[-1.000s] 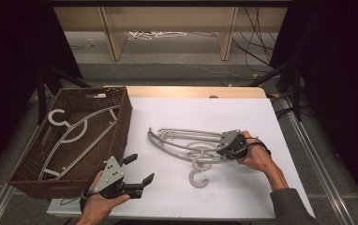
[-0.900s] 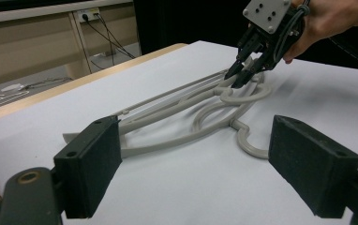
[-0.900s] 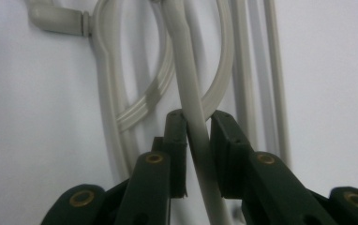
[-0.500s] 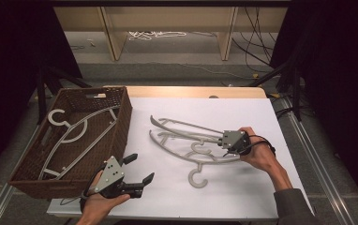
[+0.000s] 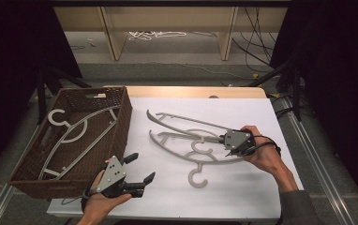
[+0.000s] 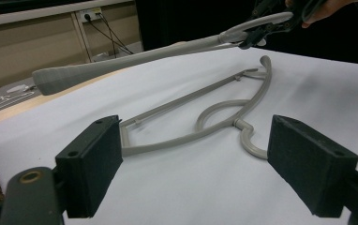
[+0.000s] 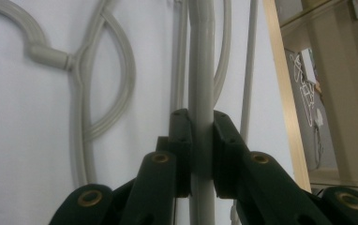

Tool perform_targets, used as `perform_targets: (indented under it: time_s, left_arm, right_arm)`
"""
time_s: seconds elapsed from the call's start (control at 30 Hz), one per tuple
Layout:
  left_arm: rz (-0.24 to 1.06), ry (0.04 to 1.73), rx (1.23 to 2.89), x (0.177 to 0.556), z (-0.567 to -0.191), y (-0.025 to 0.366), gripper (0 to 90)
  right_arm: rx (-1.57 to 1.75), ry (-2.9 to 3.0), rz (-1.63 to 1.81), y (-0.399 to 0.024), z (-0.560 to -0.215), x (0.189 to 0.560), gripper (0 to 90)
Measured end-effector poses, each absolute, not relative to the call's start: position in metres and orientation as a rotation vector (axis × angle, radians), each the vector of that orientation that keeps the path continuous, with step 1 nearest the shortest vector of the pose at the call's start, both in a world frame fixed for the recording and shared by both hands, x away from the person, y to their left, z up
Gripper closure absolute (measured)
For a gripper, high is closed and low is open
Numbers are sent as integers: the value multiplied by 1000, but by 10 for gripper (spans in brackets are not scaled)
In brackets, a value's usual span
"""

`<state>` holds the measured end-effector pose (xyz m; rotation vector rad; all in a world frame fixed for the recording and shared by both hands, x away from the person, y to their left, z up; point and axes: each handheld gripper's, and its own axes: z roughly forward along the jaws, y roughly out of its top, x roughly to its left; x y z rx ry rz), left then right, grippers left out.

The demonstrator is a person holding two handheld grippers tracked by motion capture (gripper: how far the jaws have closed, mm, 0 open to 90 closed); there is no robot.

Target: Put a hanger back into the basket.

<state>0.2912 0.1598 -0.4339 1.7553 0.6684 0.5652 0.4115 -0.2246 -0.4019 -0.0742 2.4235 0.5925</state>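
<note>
**Right gripper clamped on hanger arm**

On white table cover, R gripper has jaws closed tight on arm of upper grey hanger, far end raised off sheet. Second hanger lies flat beneath. L gripper near front edge, jaws wide apart, nothing between. Wicker basket at left w/ another hanger inside.

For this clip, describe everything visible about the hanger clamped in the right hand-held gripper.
The held hanger is pale grey, plastic-looking, with curved shoulders that widen to a flat tip and a thin lower bar. The right hand-held gripper is shut on one arm near its end. In the left gripper view it slants above the white table cover, raised clear of a second hanger lying flat beneath. Its hook seems to overlap the other hanger's in the high view.
</note>
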Motion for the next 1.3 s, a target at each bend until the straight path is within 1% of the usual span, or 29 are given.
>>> perform_targets:
  time_s: [0.4, 0.57, 0.73, 0.9, 1.0, 1.17, 1.3]
  left_arm:
    - [619, 659, 1779, 301, -425, 151, 185]
    - [620, 598, 1847, 311, -420, 137, 190]
    - [622, 563, 1893, 321, -416, 129, 225]
    - [608, 529, 1940, 331, -418, 105, 231]
    - [600, 515, 1959, 333, -419, 98, 248]
    - [585, 453, 2056, 341, -422, 82, 265]
    - [580, 384, 2115, 342, -422, 73, 308]
  right_arm:
    - [-173, 2395, 579, -219, -393, 384, 810]
    - [-200, 2399, 558, -218, -395, 374, 810]
    - [-215, 2420, 551, -215, -399, 368, 810]
    - [-230, 2415, 545, -213, -401, 361, 811]
    - [-233, 2427, 549, -213, -401, 357, 810]
    - [-269, 2425, 562, -212, -401, 354, 811]
    - [-268, 2428, 552, -209, -403, 349, 810]
